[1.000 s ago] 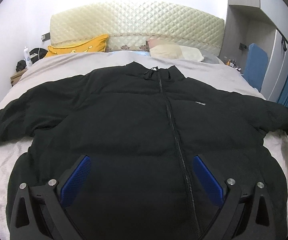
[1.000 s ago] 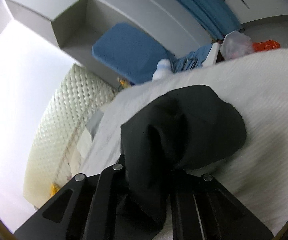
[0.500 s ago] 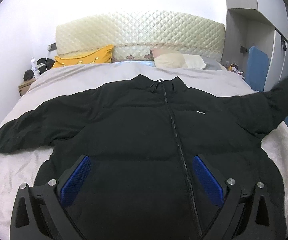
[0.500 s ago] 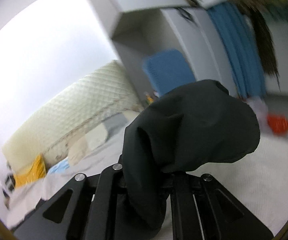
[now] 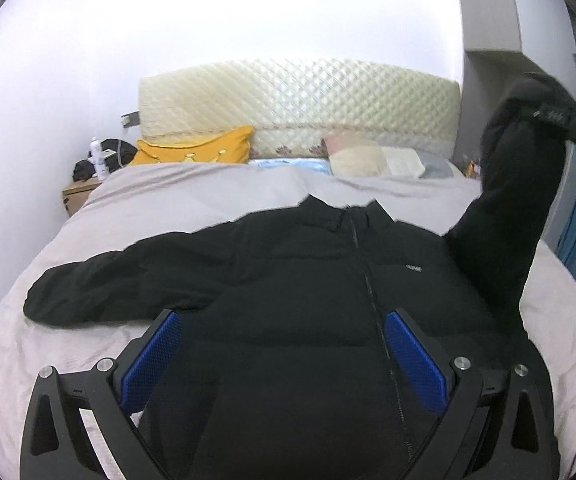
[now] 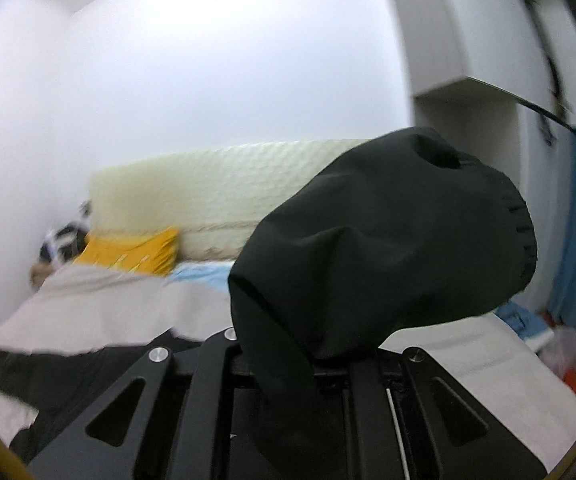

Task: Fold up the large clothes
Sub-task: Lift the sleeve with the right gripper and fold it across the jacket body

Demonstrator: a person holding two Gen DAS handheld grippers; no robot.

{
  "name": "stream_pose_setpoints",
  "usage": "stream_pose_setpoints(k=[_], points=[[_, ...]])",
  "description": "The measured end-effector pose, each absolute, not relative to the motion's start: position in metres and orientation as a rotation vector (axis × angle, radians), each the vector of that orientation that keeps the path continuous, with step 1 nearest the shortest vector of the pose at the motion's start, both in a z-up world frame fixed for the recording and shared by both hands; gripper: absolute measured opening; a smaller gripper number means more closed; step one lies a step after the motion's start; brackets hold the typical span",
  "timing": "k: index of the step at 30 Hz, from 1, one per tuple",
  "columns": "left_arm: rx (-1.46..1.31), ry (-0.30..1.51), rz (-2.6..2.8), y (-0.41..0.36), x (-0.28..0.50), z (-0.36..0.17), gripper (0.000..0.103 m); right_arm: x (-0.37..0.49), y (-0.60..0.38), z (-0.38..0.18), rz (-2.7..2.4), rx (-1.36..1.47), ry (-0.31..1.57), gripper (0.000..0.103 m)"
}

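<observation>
One sleeve (image 5: pixel 516 200) is pinched at the cuff in your right gripper (image 6: pixel 308 354), raised so it can swing over the jacket (image 5: pixel 308 300); left gripper (image 5: pixel 284 356) gapes empty above the hem.

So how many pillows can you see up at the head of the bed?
2 clearly: a yellow pillow at the left of the headboard, and a cream pillow at the right. The grey and pale blue shapes beside them may be more.
</observation>
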State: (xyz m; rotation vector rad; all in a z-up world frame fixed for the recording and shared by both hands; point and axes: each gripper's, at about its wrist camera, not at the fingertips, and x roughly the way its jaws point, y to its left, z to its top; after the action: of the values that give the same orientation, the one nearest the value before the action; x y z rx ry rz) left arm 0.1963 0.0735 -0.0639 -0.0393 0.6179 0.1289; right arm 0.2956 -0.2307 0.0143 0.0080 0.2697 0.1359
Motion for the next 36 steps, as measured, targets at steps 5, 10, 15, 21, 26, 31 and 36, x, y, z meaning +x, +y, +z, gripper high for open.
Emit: stream_pose_setpoints(k=[5, 10, 15, 21, 26, 31, 36], points=[[-0.092, 0.586, 0.161, 0.105, 0.184, -0.058, 0.103, 0.323, -0.141, -0.007, 0.227, -0.125, 0.352, 0.013], [-0.165, 0.59, 0.172, 0.134, 0.18, -0.066, 0.103, 0.322, -0.06, -0.058, 0.317, -0.286, 0.411, 0.018], [-0.205, 0.605, 0.165, 0.149, 0.181, -0.078, 0.103, 0.313, -0.004, -0.121, 0.391, -0.397, 0.461, 0.018], [-0.219, 0.611, 0.158, 0.154, 0.182, -0.086, 0.103, 0.301, 0.025, -0.182, 0.44, -0.465, 0.552, 0.019], [-0.237, 0.622, 0.161, 0.16, 0.189, -0.091, 0.103, 0.293, 0.033, -0.232, 0.444, -0.527, 0.61, 0.02], [-0.23, 0.626, 0.167, 0.159, 0.19, -0.092, 0.103, 0.292, 0.031, -0.225, 0.433, -0.432, 0.598, 0.02], [-0.236, 0.616, 0.164, 0.157, 0.188, -0.091, 0.103, 0.286, 0.008, -0.207, 0.474, -0.291, 0.654, 0.022]])
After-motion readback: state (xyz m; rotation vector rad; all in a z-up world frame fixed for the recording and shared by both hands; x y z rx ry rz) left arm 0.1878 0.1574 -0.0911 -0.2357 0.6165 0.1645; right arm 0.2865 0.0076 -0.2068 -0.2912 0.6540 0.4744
